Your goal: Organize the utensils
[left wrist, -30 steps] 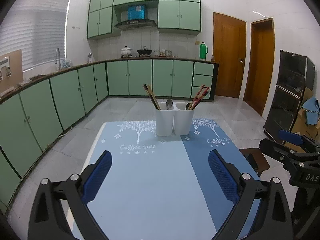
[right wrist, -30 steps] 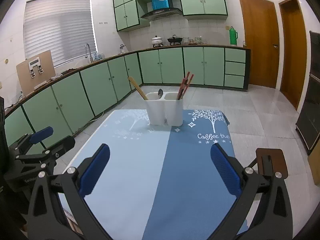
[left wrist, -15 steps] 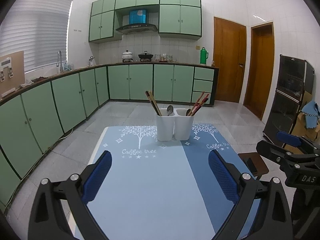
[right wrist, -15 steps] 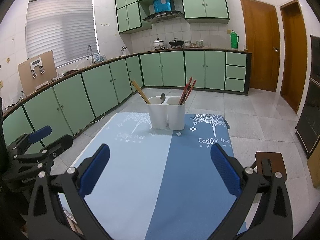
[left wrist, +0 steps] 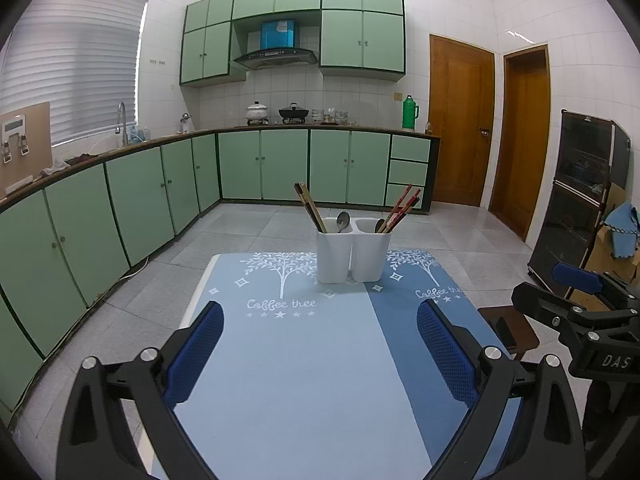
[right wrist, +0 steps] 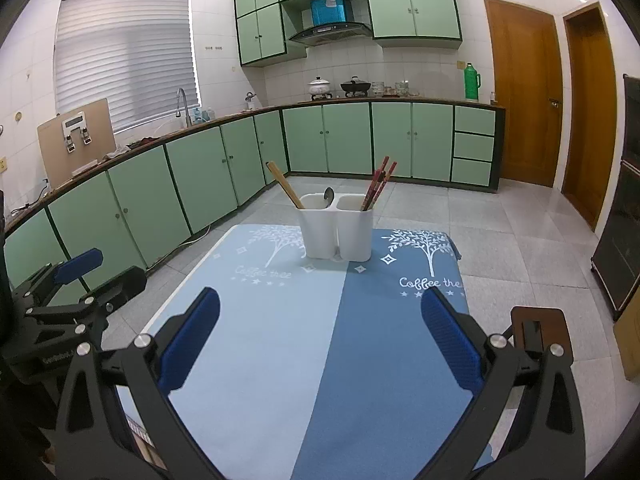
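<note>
While both your grippers hang over the near end of the table (left wrist: 304, 380), the white holder (left wrist: 353, 254) stands straight ahead at the far end, well apart from either. Your left gripper (left wrist: 318, 350) and right gripper (right wrist: 320, 344) each have fingers spread wide, holding nothing. Wooden chopsticks (right wrist: 285, 185) lean left from the left compartment, red chopsticks (right wrist: 378, 182) lean right from the right one, and a spoon (right wrist: 328, 195) stands between them. Neither gripper looks clearly nearer.

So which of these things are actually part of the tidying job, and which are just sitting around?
Part of the job:
white two-compartment plastic holder
light wooden chopsticks
red chopsticks
metal spoon

Just around:
green thermos flask
white lidded pot
black wok
</note>
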A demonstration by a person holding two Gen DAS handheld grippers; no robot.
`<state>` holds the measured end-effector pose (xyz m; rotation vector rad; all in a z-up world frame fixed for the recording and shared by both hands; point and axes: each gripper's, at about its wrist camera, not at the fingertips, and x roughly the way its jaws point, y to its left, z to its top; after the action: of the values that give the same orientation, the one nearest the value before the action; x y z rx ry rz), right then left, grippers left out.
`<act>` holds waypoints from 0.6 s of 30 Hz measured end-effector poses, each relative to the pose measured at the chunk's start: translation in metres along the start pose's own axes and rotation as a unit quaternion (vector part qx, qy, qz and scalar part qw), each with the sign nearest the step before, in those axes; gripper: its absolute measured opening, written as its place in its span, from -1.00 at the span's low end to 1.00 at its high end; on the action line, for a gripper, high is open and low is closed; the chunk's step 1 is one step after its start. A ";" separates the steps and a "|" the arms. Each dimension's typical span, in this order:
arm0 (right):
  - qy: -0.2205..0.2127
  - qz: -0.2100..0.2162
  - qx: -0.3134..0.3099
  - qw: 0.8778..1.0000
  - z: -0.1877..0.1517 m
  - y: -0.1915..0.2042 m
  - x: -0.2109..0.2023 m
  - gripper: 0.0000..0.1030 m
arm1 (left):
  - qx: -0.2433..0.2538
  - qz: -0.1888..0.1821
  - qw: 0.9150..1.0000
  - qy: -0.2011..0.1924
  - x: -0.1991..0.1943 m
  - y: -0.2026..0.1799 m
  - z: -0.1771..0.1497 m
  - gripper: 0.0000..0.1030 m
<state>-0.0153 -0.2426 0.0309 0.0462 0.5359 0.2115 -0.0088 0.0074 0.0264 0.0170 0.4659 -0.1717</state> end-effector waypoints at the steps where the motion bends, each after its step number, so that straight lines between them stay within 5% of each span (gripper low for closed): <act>1: 0.000 0.000 0.001 1.000 0.000 0.000 0.000 0.89 | 0.000 0.000 1.000 0.000 -0.001 0.000 0.000 0.85; 18: 0.001 0.001 0.001 1.000 -0.001 0.002 0.001 0.90 | 0.002 0.001 1.000 0.002 -0.001 0.001 0.001 0.85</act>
<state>-0.0151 -0.2408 0.0298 0.0478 0.5390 0.2128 -0.0090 0.0083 0.0277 0.0212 0.4693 -0.1704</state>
